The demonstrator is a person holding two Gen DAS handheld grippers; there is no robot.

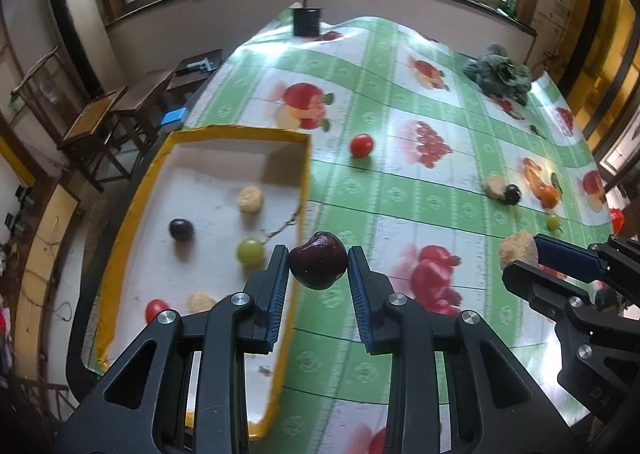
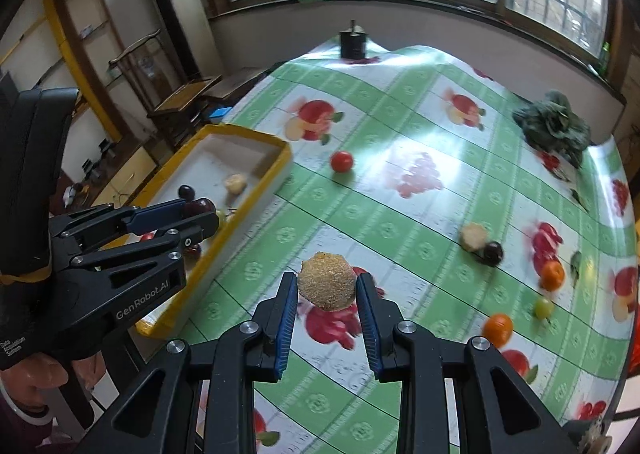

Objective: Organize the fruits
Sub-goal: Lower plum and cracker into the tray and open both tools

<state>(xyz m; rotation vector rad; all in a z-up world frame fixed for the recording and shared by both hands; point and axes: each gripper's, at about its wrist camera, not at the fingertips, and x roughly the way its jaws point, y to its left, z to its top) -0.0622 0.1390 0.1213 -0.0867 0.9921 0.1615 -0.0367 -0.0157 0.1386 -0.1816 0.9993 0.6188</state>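
My left gripper (image 1: 318, 260) is shut on a dark red cherry (image 1: 318, 266) and holds it above the right wall of the yellow-rimmed tray (image 1: 240, 131). The tray holds a green grape (image 1: 250, 250), a dark grape (image 1: 181, 229), a tan fruit (image 1: 249, 198) and a red tomato (image 1: 156, 309). My right gripper (image 2: 327, 286) is shut on a rough tan fruit (image 2: 327, 286) above the tablecloth, right of the tray (image 2: 256, 189). It also shows in the left wrist view (image 1: 518, 250). The left gripper shows in the right wrist view (image 2: 200, 213).
Loose on the fruit-print tablecloth lie a red tomato (image 2: 341, 161), a tan fruit (image 2: 474, 236) touching a dark grape (image 2: 493, 252), two oranges (image 2: 498, 329), and a green grape (image 2: 543, 308). A leafy green vegetable (image 2: 554, 125) and a black pot (image 2: 353, 43) stand at the far end.
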